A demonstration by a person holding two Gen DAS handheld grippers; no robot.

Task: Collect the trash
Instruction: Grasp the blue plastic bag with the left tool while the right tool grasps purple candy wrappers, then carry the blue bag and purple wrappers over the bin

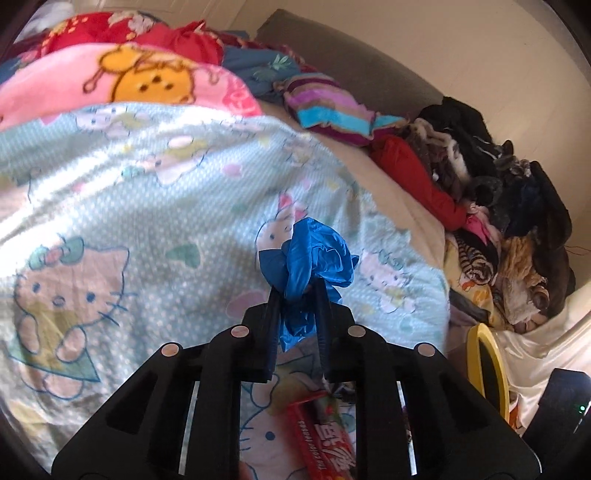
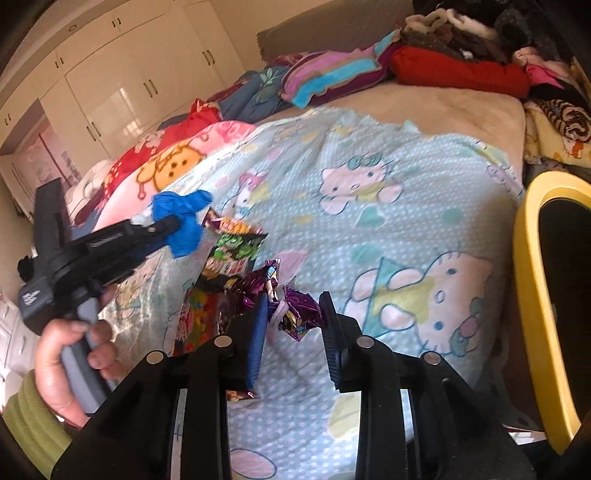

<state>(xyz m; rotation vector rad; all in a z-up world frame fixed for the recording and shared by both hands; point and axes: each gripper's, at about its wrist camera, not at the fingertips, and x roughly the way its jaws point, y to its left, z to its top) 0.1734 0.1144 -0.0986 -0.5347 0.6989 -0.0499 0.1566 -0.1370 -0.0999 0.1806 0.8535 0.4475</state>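
Red wrapper (image 1: 325,435), yellow bin (image 2: 532,295) – clothes pile (image 1: 509,229)

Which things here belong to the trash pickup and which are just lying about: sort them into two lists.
Trash job:
blue plastic scrap, clamped in the left gripper
purple foil wrapper, between the right gripper fingers
green snack packet
red snack packet
yellow-rimmed bin

Just lying about:
cartoon-cat bedsheet
striped blanket
red garment
dark clothes pile

A bed (image 2: 461,107) is seen under a cartoon-cat blanket (image 2: 388,221), a grey headboard (image 2: 332,29) set against a cream wall (image 1: 480,48). Glossy cream wardrobes (image 2: 122,85) are lit brightly; clothes (image 1: 498,192) are heaped alongside.
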